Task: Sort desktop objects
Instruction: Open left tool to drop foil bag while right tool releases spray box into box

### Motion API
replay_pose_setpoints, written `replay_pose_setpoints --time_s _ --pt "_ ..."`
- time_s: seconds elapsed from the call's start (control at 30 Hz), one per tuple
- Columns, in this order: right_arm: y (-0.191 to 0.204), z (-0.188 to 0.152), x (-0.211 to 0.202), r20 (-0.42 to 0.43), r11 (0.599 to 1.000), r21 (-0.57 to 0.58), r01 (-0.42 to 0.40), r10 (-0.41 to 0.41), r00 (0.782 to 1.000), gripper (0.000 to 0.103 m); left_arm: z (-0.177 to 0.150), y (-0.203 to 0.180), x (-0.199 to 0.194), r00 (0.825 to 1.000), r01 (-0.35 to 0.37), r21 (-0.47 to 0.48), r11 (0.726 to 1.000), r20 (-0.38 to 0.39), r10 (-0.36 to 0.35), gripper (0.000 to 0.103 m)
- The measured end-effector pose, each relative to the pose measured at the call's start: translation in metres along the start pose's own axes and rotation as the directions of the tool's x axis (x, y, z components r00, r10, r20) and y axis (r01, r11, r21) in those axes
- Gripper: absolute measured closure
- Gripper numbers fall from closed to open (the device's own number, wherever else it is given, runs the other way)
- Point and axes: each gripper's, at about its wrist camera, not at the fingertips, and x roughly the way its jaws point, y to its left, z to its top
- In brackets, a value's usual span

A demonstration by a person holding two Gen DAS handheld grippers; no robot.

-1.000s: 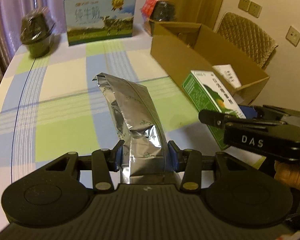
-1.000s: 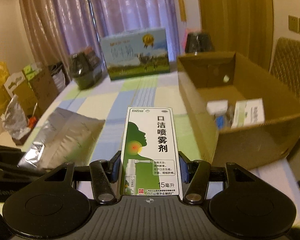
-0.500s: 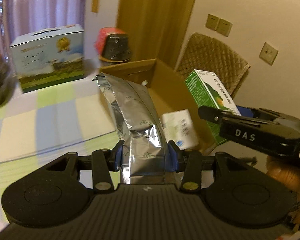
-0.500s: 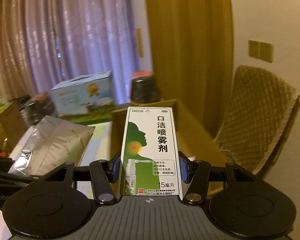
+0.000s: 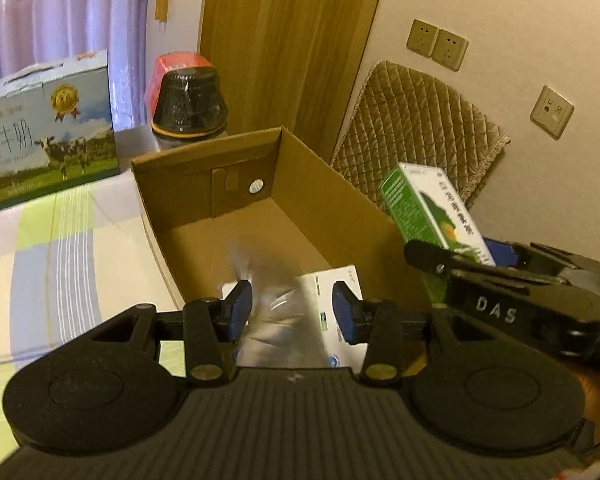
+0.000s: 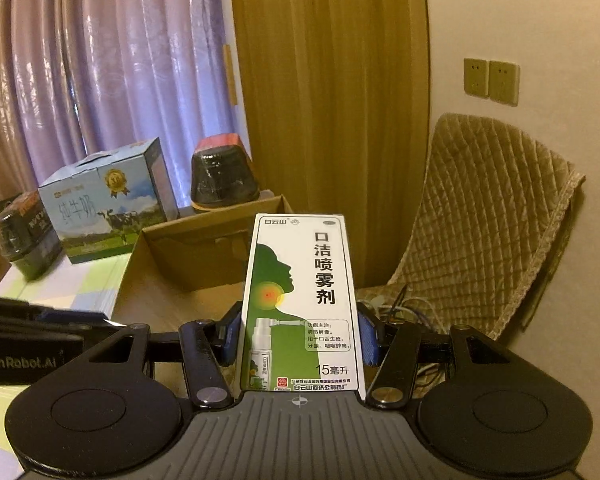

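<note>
My left gripper (image 5: 292, 306) is apart, blurred silver foil pouch (image 5: 276, 312) dropping into the open cardboard box (image 5: 332, 200); right gripper (image 6: 300, 338) clamps the green-and-white spray carton (image 6: 300, 304), unboxed.

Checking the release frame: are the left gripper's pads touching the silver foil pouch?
Apart. In the left wrist view the left gripper is open, with gaps between both blue pads and the blurred silver foil pouch over the cardboard box.

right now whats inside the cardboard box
In the cardboard box: a white packet and a blurred silver foil bag below the open left hand-held gripper. The gripper body hides the near end.
</note>
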Motion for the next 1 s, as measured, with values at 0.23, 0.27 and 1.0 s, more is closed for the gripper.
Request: replay_pose_setpoints --time_s 0.23,0.27,1.0 --pt "0.002 -0.011 0.010 -0.029 1.000 0.000 -0.028 0.028 0.999 0.050 -0.015 0.015 -0.013 0.999 -0.042 -0.029 0.999 0.010 0.042 0.065" --pt "0.004 -0.011 0.011 -0.031 1.000 0.001 -0.031 0.031 0.999 0.050 -0.018 0.017 -0.016 0.999 -0.048 -0.031 0.998 0.010 0.048 0.065" --pt "-0.002 -0.022 -0.029 -0.024 0.996 0.082 -0.043 0.045 0.999 0.014 -0.062 0.020 -0.071 0.989 -0.121 -0.039 0.992 0.078 0.124 0.010"
